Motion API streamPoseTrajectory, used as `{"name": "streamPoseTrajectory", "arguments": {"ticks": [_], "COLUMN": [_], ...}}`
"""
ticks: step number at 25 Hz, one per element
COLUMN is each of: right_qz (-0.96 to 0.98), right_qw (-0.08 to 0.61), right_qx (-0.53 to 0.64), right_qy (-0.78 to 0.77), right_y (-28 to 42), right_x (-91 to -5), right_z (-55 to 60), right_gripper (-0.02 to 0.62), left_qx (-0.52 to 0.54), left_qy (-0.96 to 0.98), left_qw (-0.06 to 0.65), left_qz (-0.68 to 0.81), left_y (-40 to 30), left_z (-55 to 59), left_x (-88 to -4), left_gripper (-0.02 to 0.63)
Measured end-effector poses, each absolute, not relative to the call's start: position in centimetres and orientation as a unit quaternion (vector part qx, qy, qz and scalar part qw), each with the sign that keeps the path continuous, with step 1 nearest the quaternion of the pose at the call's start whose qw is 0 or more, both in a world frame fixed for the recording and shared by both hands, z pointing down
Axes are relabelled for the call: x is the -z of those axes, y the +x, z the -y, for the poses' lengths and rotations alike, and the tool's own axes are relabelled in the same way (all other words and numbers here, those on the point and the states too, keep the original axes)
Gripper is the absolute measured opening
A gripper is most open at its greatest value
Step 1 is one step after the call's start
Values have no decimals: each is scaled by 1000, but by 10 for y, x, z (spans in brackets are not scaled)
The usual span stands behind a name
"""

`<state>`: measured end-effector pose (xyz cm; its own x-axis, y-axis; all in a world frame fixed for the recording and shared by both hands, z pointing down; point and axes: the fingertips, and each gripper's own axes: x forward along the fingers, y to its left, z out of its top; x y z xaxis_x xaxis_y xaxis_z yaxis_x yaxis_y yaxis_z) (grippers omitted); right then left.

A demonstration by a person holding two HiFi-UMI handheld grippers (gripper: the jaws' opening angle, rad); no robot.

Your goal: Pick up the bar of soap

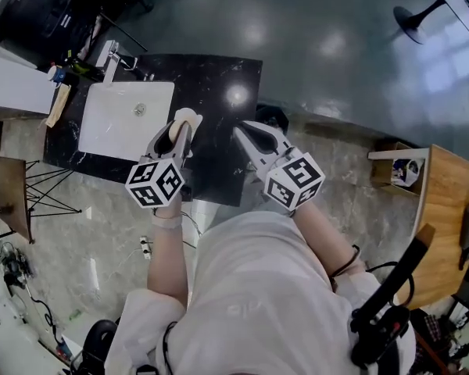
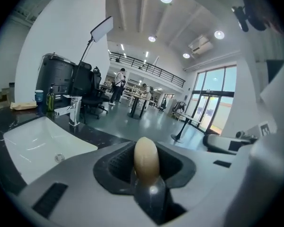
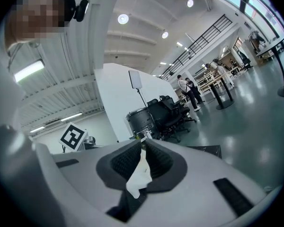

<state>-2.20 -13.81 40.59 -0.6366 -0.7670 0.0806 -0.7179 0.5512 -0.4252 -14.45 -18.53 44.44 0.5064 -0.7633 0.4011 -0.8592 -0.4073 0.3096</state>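
The bar of soap [image 1: 187, 117] is a pale cream oval, held on edge between the fingers of my left gripper [image 1: 183, 128]. In the left gripper view the soap [image 2: 146, 157] stands upright in the dark pads, and the left gripper [image 2: 146, 167] is shut on it, lifted above the counter. My right gripper [image 1: 245, 133] hovers to the right of it over the black counter [image 1: 230, 69]. In the right gripper view the right gripper [image 3: 143, 161] is shut on a crumpled white tissue [image 3: 139, 178].
A white sink [image 1: 113, 127] with a chrome faucet [image 1: 109, 59] is set in the counter's left half. A cup and a bottle [image 1: 59, 74] stand at its far left. A wooden table [image 1: 449, 201] stands at the right, and people stand far off in the hall.
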Motion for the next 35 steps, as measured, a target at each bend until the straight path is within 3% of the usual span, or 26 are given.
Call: {"name": "streamPoseTrajectory", "arguments": {"ticks": [10, 16, 35], "right_qz": [-864, -854, -818], "right_qw": [69, 80, 112], "right_qx": [190, 173, 127], "right_qy": [-460, -484, -549], "right_y": [19, 47, 118], "right_x": [-389, -369, -320], "right_z": [126, 115, 80], "right_gripper": [48, 48, 48], "left_qx": [-14, 64, 122], "left_qy": [882, 900, 914], "left_qw": [239, 277, 341], "left_qz": [406, 331, 185], "left_y": [-80, -43, 35], "left_z": [172, 156, 108], "left_x": [-381, -351, -315], "left_gripper": [115, 115, 115]}}
